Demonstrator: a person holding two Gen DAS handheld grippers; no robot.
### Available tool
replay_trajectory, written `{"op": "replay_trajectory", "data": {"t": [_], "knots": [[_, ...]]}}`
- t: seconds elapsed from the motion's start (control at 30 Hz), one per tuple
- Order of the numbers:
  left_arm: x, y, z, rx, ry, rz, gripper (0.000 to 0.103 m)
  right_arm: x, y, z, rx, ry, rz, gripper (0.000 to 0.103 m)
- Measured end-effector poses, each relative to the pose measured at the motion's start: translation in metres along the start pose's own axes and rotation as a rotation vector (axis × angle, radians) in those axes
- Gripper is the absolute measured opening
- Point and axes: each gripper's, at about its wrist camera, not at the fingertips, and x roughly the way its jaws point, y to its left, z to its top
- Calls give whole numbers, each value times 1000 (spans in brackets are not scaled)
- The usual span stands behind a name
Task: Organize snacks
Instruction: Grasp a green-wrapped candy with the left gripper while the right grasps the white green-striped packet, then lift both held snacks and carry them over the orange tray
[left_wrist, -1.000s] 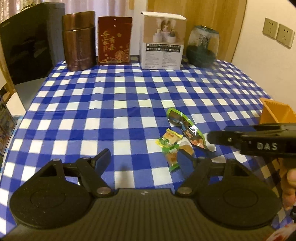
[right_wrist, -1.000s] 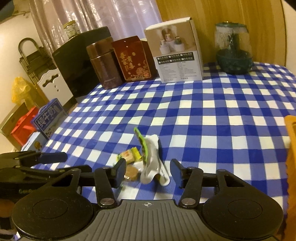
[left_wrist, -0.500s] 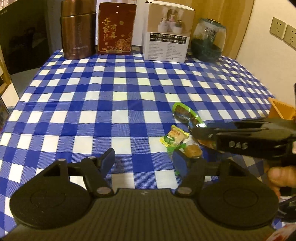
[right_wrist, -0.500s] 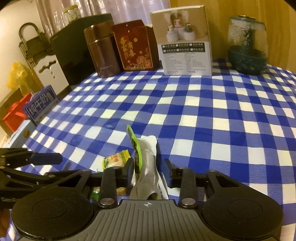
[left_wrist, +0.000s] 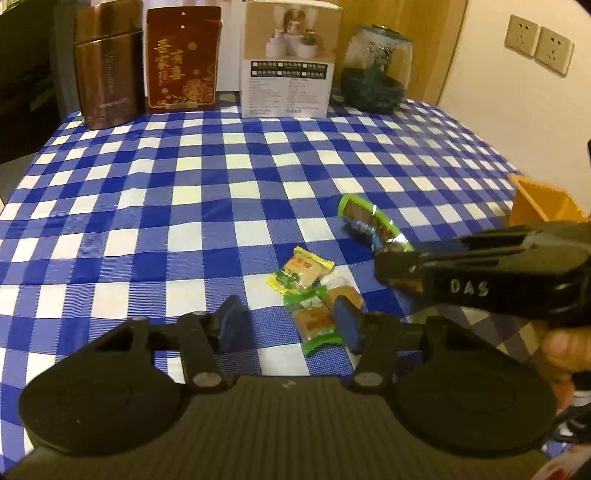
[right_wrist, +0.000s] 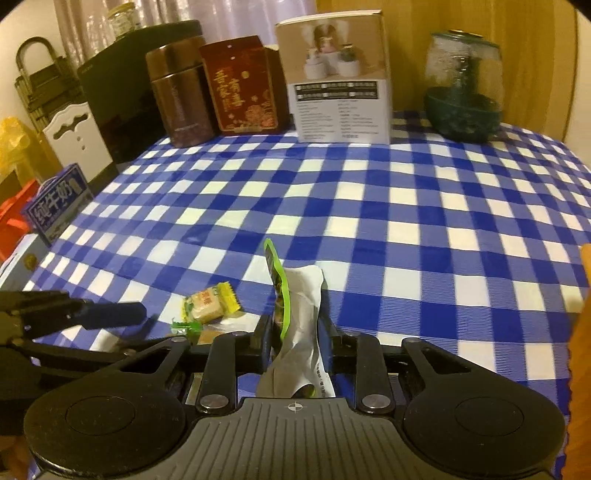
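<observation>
My right gripper (right_wrist: 295, 336) is shut on a green-edged snack pouch (right_wrist: 295, 310), which stands on edge between the fingers; the same pouch (left_wrist: 369, 221) and gripper (left_wrist: 391, 262) show in the left wrist view. My left gripper (left_wrist: 290, 323) is open, low over the blue checked tablecloth. Its right pad (left_wrist: 347, 325) sits beside a green-wrapped snack (left_wrist: 314, 321). A yellow-wrapped snack (left_wrist: 303, 271) lies just beyond, also in the right wrist view (right_wrist: 208, 302). A third small snack (left_wrist: 343, 291) lies between them and the right gripper.
An orange container (left_wrist: 543, 206) stands at the right table edge. At the back stand a brown canister (left_wrist: 107, 66), a red box (left_wrist: 181, 59), a white carton (left_wrist: 290, 61) and a glass jar (left_wrist: 373, 70). A blue milk carton (right_wrist: 55, 203) sits off the table's left side.
My right gripper has closed on the green-edged pouch. My left gripper has moved forward to the small wrapped snacks and narrowed a little.
</observation>
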Motion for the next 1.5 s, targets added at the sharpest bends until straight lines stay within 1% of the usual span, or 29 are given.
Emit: {"op": "replay_trajectory", "data": {"t": [0.1,0.17,0.23,0.33,0.47,0.6,0.7,0.8,0.93,1.07,1.27,1.5], "knots": [[1,-2,-1,26,-5,6,50,-1,-1,0,5,0,-3,27],[-1,-3,-1,46,-10,6,40,-1,0,0,3,1,-7,27],[-3,-5,-1,65,-9,8,35,-1,1,0,2,5,-13,27],[-3,-6,-1,77,-4,10,35,-5,2,1,4,6,-23,27],[3,-6,-5,67,1,-26,34,-7,6,1,-35,-7,-62,27],[3,-7,-5,91,-8,-14,34,-6,5,0,-56,-2,-94,27],[3,-8,-4,107,-1,14,33,-5,3,0,-78,-2,-128,27],[3,-6,-5,104,-5,15,29,-3,0,-2,-67,11,-123,27],[2,-2,-4,92,-16,13,22,-1,3,-3,-78,13,-121,27],[1,-3,-5,103,-14,4,20,-1,2,-2,-76,14,-114,27],[-5,-6,-5,83,-14,-8,19,-7,3,-2,-53,2,-107,27],[-25,-7,-8,29,-22,-28,19,-29,6,-9,-5,-16,-86,27]]}}
